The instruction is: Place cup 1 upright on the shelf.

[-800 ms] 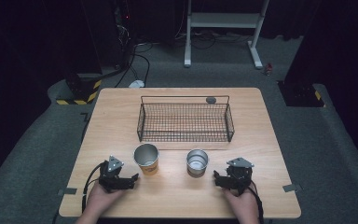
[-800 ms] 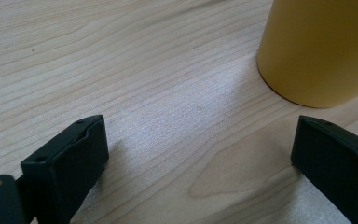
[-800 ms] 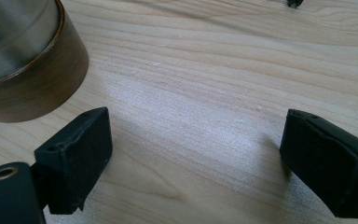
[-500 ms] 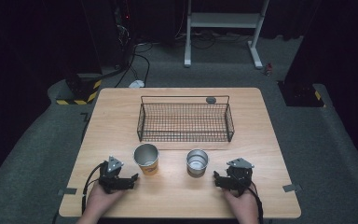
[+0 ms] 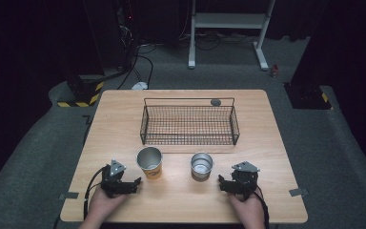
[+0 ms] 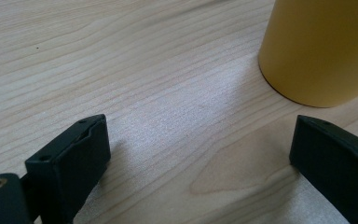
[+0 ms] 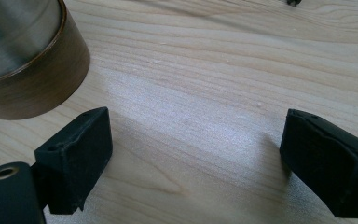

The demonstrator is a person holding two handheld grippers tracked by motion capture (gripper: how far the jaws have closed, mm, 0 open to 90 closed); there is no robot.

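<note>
A yellow cup (image 5: 150,162) with a metal-looking inside stands upright on the wooden table (image 5: 124,119), left of a shorter steel cup (image 5: 201,165). My left gripper (image 5: 132,183) rests on the table just left and near of the yellow cup (image 6: 321,46), jaws wide open with bare wood between them. On the other side my right gripper (image 5: 223,181) lies open just right of the steel cup (image 7: 25,60), which stands past its left jaw. Nothing is held by either gripper.
A black wire basket (image 5: 189,125) stands behind the two cups at the table's middle. A small dark round object (image 5: 215,101) lies behind the basket's far right corner. Hands hold both grippers near the table's front edge.
</note>
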